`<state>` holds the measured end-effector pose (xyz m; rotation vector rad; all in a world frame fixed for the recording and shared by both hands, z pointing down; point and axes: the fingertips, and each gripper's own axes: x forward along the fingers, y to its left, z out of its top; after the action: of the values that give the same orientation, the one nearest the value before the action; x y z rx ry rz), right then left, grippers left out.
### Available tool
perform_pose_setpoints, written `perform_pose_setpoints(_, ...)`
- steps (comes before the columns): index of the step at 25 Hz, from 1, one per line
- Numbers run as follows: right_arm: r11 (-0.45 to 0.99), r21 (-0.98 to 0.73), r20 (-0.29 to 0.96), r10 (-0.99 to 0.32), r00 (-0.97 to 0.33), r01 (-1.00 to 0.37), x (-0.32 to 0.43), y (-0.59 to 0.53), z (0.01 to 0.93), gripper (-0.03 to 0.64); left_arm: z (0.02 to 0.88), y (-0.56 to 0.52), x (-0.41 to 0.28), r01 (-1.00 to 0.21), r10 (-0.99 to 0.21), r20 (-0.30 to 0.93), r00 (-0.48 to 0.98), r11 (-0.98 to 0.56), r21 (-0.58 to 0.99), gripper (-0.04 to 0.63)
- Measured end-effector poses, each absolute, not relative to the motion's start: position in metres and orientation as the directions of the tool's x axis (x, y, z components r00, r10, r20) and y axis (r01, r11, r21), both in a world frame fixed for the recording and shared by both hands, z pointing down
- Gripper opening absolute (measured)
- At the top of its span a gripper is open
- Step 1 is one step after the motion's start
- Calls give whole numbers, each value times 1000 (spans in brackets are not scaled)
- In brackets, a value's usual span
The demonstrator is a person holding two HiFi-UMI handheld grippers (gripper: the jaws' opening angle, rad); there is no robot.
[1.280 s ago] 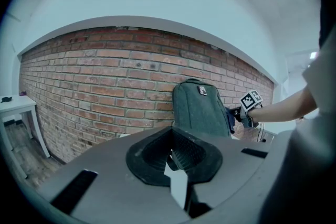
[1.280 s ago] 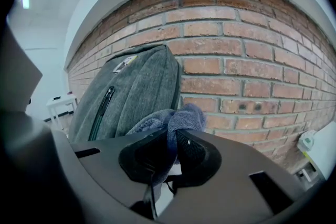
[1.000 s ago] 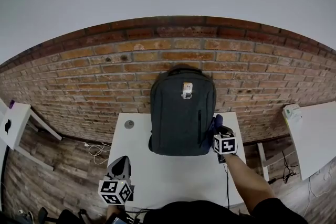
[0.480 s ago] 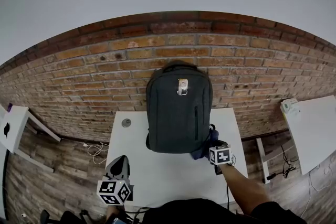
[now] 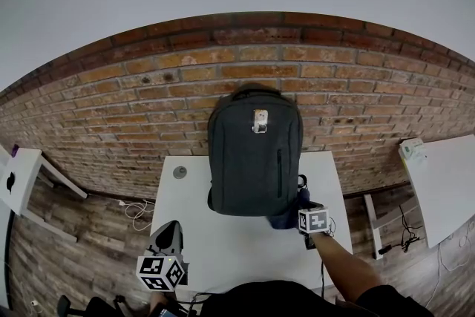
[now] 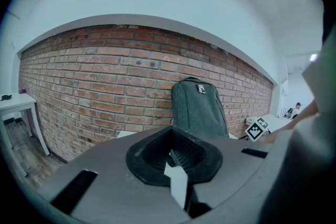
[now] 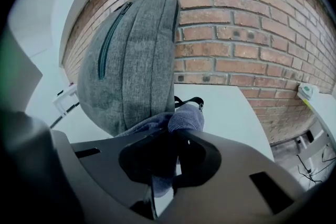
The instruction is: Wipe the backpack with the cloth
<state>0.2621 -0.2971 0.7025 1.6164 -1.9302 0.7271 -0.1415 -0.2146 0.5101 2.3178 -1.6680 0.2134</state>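
Note:
A dark grey backpack (image 5: 254, 159) stands upright on the white table (image 5: 223, 249), leaning on the brick wall. My right gripper (image 5: 297, 214) is at its lower right corner, shut on a blue-purple cloth (image 5: 286, 216) that presses against the bag's side. In the right gripper view the cloth (image 7: 185, 118) bunches out of the right gripper (image 7: 165, 165) against the backpack (image 7: 126, 65). My left gripper (image 5: 169, 230) hangs at the table's near left edge, away from the bag, shut with nothing in it. The left gripper view shows the left gripper (image 6: 176, 168) and the backpack (image 6: 198, 110) far ahead.
A brick wall (image 5: 148, 108) runs behind the table. A small round grey disc (image 5: 179, 172) lies on the table's far left. A black strap loop (image 7: 191, 101) lies beside the bag. White side tables stand left (image 5: 18, 174) and right (image 5: 445, 182). Cables (image 5: 137, 213) lie on the wooden floor.
My right gripper has slid the cloth down the backpack's right side to its lower corner. The left gripper has stayed put.

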Motion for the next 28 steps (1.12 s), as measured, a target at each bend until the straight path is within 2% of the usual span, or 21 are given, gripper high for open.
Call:
perform_pose_setpoints(7,164,-113,547,-813,-199,-980,251,-350,626,35,512,-217,-154,-953,-916,270,298,-267,144,-3)
perform_pose_setpoints(16,147,-58,372,-915,-158,-987,258,-424,507,35,514,-220,-160,-952,-915,269,300,-270,143,-3)
perform_pose_setpoints(28,254,39,179,-953,-243,-966,220,-465,375,35,515,-215,-162,-956,-918,273,288,-260,136,-3)
